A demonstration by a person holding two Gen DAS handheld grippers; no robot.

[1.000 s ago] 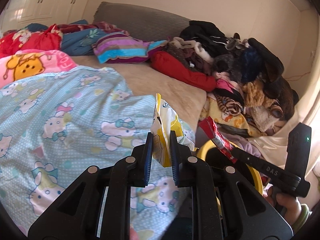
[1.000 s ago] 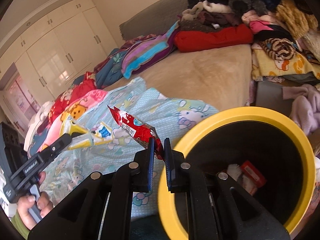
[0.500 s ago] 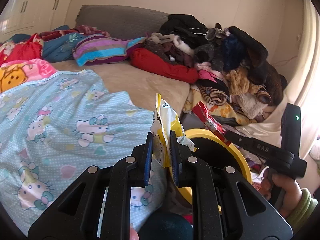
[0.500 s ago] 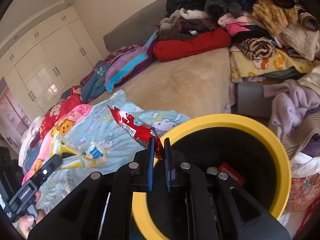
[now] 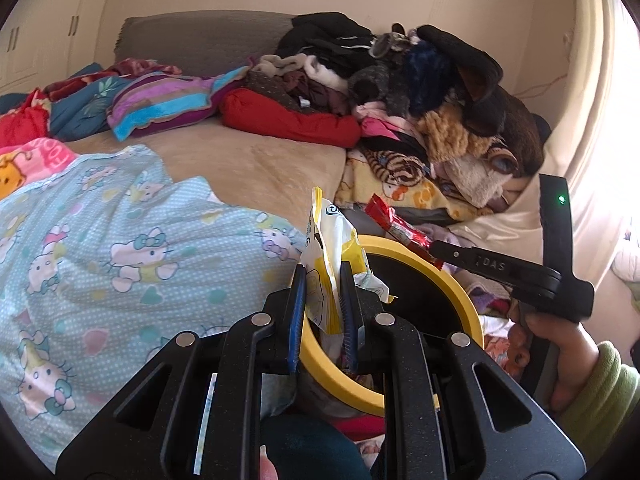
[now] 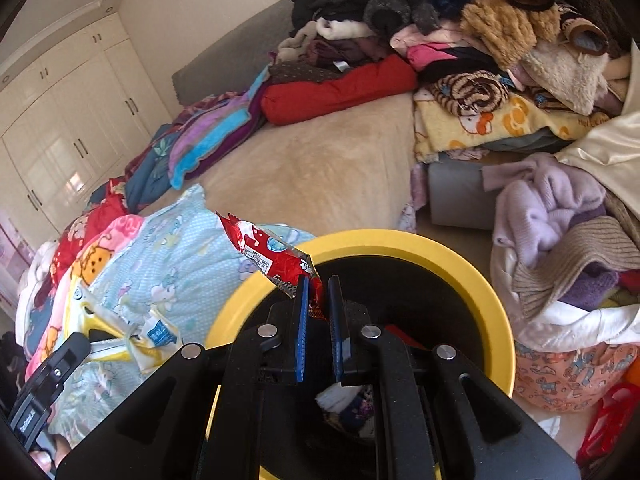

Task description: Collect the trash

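The left tongs hide most of the yellow bin's inside.

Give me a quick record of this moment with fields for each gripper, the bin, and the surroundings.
left gripper: shut on yellow wrapper, at the bin rim
right gripper: shut on red wrapper, over the bin opening
bin: yellow rim, black inside, some trash at the bottom
surroundings: bed with a clothes pile
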